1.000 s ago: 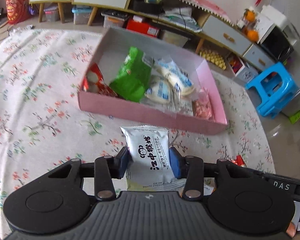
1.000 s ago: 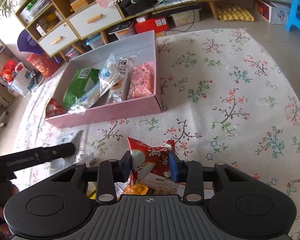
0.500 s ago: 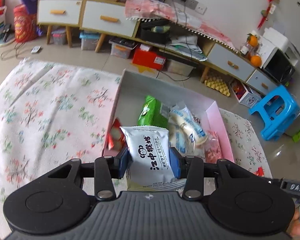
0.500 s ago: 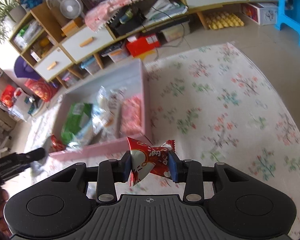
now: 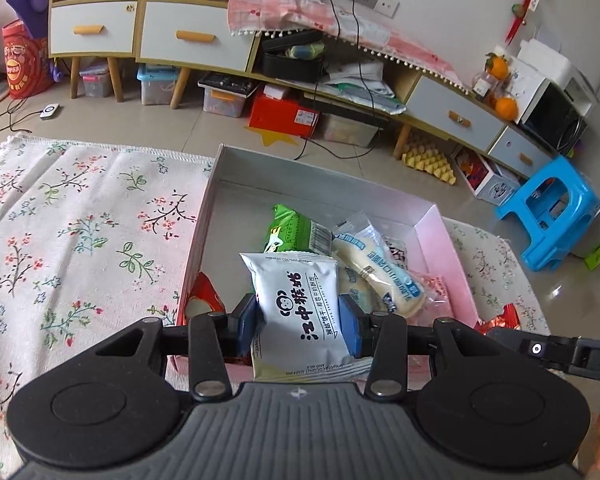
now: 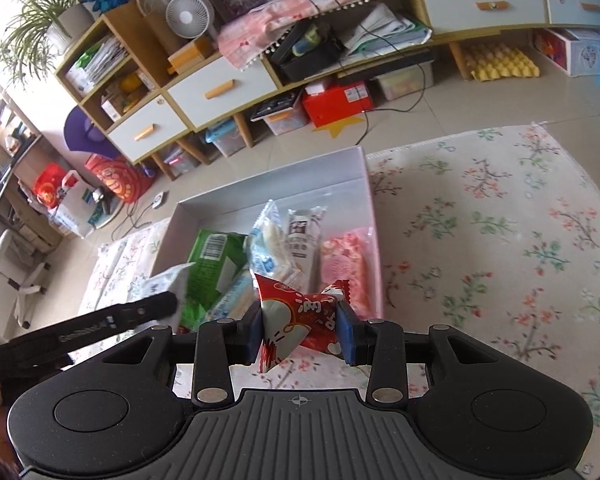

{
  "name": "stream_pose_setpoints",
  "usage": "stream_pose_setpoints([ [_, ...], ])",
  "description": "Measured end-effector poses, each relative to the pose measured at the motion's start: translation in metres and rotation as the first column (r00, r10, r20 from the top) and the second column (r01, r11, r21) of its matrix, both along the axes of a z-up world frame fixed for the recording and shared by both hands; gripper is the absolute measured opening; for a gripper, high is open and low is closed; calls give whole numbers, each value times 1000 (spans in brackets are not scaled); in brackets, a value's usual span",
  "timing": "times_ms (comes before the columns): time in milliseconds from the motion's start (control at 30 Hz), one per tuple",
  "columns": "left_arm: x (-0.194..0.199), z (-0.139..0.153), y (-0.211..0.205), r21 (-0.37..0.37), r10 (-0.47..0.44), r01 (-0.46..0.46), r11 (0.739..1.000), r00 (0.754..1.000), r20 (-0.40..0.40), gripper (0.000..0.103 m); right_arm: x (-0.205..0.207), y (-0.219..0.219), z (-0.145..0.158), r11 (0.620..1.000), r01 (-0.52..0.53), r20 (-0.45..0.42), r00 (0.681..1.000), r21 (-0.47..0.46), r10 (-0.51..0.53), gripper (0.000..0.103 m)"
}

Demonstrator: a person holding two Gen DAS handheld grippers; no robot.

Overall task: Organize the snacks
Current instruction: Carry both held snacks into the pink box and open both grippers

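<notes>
My left gripper (image 5: 299, 322) is shut on a white snack packet (image 5: 300, 304) with black print, held over the near end of the pink box (image 5: 452, 256). My right gripper (image 6: 300, 330) is shut on a red and white snack packet (image 6: 296, 320), held above the box's near wall (image 6: 374, 248). The box holds a green packet (image 5: 294, 230), pale blue and white packets (image 5: 376, 268), a pink packet (image 6: 342, 264) and a red packet (image 5: 202, 298) at its left wall. The left gripper with its white packet shows at the left of the right wrist view (image 6: 140, 312).
The box lies on a floral cloth (image 5: 80, 240) on the floor. Behind it stand low cabinets with drawers (image 5: 192, 40), storage bins and a red box (image 5: 284, 114). A blue stool (image 5: 552, 216) stands to the right. The right gripper's side (image 5: 560, 354) reaches in at the lower right.
Both grippers have risen and moved forward toward the box with their packets. The left one has gone from in front of the box to over its near end.
</notes>
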State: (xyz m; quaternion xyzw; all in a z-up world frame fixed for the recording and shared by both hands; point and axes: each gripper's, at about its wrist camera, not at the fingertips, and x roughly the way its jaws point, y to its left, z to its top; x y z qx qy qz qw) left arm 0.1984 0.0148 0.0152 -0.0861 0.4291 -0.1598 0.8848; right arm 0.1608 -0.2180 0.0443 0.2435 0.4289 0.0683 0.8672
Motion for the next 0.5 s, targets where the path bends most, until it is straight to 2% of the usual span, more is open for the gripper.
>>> stream_pose_setpoints([
  [267, 3, -4, 2, 63, -3, 1, 998, 1000, 30, 40, 17, 23, -14, 988, -20, -8, 1000, -156, 19, 37],
  [400, 5, -4, 4, 87, 2, -8, 996, 998, 61, 40, 21, 23, -21, 992, -13, -20, 1000, -124, 11, 38],
  [500, 5, -5, 3, 88, -6, 0, 996, 997, 75, 41, 21, 21, -23, 997, -3, -10, 1000, -81, 2, 42],
])
